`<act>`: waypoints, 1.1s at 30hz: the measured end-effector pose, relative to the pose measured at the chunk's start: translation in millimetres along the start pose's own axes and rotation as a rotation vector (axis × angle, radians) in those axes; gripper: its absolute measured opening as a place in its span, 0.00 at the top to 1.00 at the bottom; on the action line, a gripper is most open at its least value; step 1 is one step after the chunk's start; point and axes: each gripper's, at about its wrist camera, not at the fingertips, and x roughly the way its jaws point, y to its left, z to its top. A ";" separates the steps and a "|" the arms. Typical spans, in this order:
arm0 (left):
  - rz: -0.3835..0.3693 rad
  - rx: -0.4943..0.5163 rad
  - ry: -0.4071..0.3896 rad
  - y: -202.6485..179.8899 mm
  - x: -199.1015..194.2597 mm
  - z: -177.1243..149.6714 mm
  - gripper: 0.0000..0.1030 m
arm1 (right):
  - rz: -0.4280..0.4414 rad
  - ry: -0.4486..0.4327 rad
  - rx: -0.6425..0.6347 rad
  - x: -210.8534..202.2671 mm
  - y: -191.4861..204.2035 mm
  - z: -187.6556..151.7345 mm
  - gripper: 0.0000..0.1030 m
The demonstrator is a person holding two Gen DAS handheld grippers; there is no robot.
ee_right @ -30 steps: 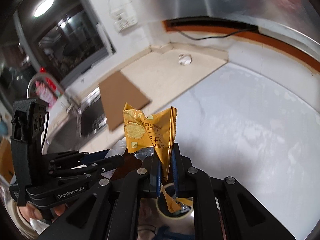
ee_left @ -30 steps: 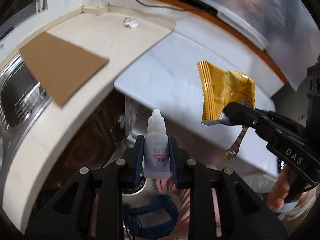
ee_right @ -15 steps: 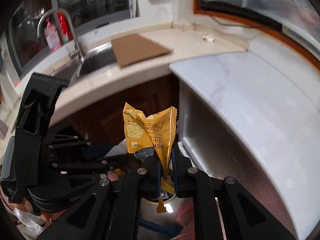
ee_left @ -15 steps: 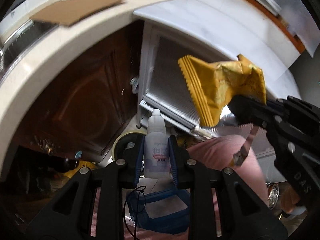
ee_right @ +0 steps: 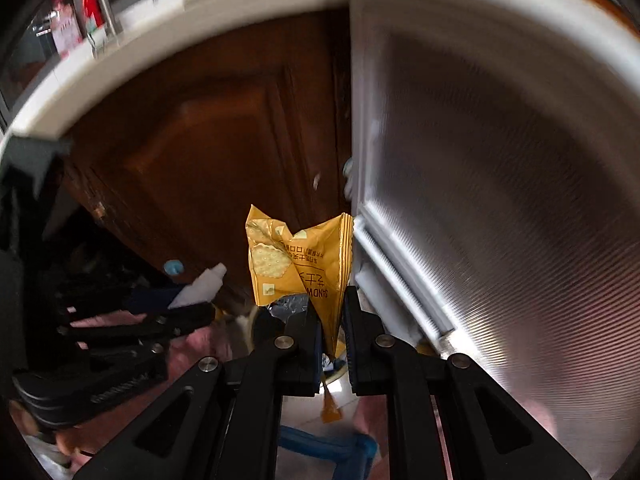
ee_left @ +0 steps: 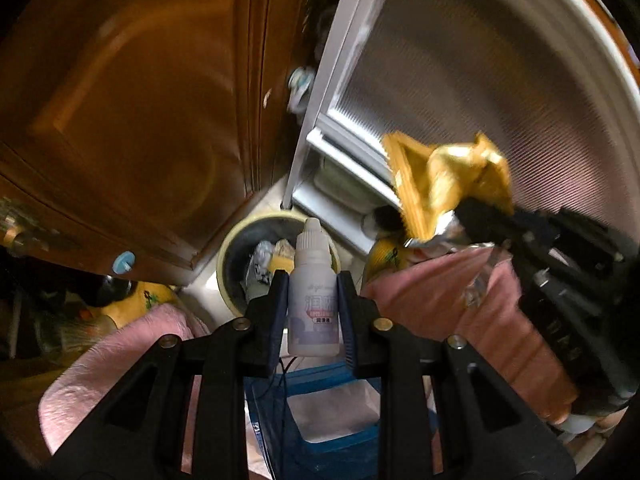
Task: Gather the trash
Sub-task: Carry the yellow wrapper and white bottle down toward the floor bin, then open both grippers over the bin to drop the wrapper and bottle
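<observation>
My left gripper [ee_left: 312, 280] is shut on a small white dropper bottle [ee_left: 314, 304], held upright; the bottle also shows at the left of the right wrist view [ee_right: 200, 286]. My right gripper [ee_right: 332, 300] is shut on a crumpled yellow snack wrapper [ee_right: 296, 264], which also shows at the right of the left wrist view [ee_left: 444, 176]. A round bin with a pale yellow rim [ee_left: 228, 256] stands on the floor below and just beyond the bottle, with trash inside. In the right wrist view the bin is mostly hidden behind the wrapper.
A brown wooden cabinet door [ee_left: 140, 100] fills the left. A ribbed metal panel with a white frame [ee_left: 460, 60] stands on the right. The pale countertop edge [ee_right: 180, 32] runs above. Pink-clad legs [ee_left: 440, 312] and a blue stool [ee_left: 320, 392] lie below.
Both grippers have dropped from countertop height down in front of the cabinets, still holding the bottle and the wrapper. The floor bin has come into view and grown closer.
</observation>
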 end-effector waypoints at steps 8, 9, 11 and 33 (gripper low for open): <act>-0.047 -0.068 0.064 30.7 69.7 5.7 0.79 | 0.095 0.206 0.075 98.6 -6.0 -31.6 0.91; -0.049 -0.078 0.078 35.5 78.2 4.1 0.79 | 0.102 0.228 0.090 107.7 -8.5 -35.1 0.91; -0.054 -0.092 0.099 41.7 90.0 6.9 0.79 | 0.114 0.259 0.116 123.6 -12.3 -33.9 0.91; -0.024 -0.189 0.155 70.5 127.5 16.0 0.49 | 0.118 0.404 0.183 197.2 -12.6 -21.4 0.61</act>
